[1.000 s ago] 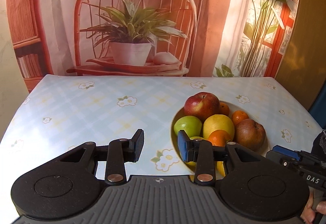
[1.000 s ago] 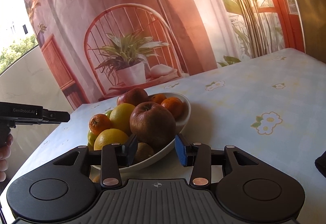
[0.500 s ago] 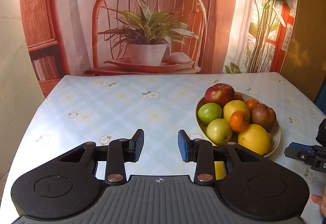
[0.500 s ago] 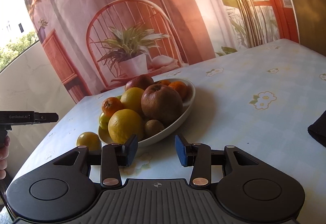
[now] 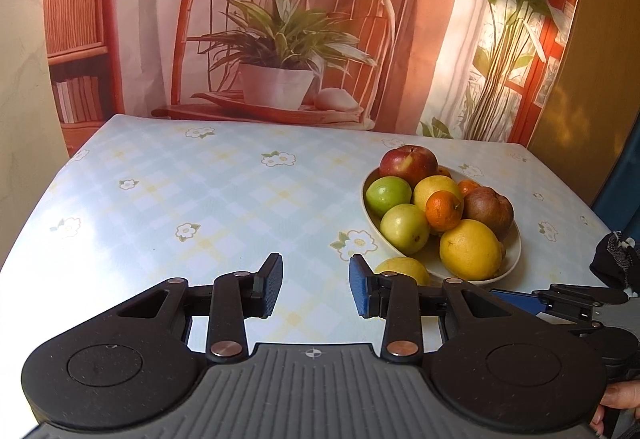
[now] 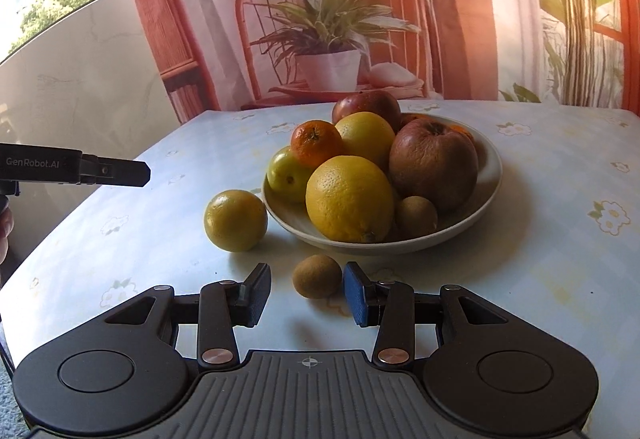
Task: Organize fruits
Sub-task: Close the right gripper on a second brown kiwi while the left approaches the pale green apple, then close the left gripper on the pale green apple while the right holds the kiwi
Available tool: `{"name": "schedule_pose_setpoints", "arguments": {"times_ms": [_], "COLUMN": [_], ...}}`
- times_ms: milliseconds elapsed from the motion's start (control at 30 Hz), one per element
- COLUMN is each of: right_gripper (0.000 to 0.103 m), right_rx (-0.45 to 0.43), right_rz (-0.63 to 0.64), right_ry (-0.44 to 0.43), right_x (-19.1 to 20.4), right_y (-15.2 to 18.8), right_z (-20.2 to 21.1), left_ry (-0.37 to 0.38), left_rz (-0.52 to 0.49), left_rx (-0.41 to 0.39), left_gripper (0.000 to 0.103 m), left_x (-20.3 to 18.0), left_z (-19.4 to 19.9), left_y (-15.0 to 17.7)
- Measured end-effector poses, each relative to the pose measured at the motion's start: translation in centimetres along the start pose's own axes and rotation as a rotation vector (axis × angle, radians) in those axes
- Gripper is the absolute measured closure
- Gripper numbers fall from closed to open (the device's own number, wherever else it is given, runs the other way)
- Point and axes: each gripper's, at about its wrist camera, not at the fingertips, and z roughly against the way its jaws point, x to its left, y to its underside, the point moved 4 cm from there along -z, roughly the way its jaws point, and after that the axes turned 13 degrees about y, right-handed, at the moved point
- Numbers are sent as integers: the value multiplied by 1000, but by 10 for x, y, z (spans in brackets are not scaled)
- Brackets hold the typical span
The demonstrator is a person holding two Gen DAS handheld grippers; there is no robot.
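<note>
Fingers [image 6: 256,289] of the right gripper [image 6: 306,293] are standing spread and empty, flanking the loose kiwi [image 6: 317,276] lying just ahead on the table [image 6: 540,279], beside the bowl [image 6: 490,175]; left gripper [image 5: 316,285], likewise spread, is sitting farther off.

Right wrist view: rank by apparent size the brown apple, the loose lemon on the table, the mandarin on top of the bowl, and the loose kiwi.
1. Brown apple
2. Loose lemon
3. Mandarin and loose kiwi look alike; the kiwi lies nearer the camera, so I won't rank them.
</note>
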Motion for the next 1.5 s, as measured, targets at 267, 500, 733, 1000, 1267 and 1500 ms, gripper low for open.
{"name": "schedule_pose_setpoints", "arguments": {"times_ms": [267,500,733,1000,1267,1500], "right_gripper": [77,79,79,79,79,79], "right_rx": [17,2,-41,-57,-57,-63], "right_rz": [42,13,2,-52,-43,-53], "right_ry": [16,7,-34,-28,-22,-18], "right_x": [8,2,1,-10,-8,-10], "right_y": [0,3,6,9,9,10], "right_z": [-10,-8,4,14,13,13], "left_ry": [-3,-8,-7,4,9,17], "left_rz": [17,7,-1,0,0,30], "left_rx": [16,28,48,60,68,38], "left_gripper": [64,61,61,61,61,54], "left_x": [2,-2,-6,-10,-11,-12], "left_z": [-1,-2,-4,-7,-10,-14], "left_y": [7,9,13,14,15,10]}}
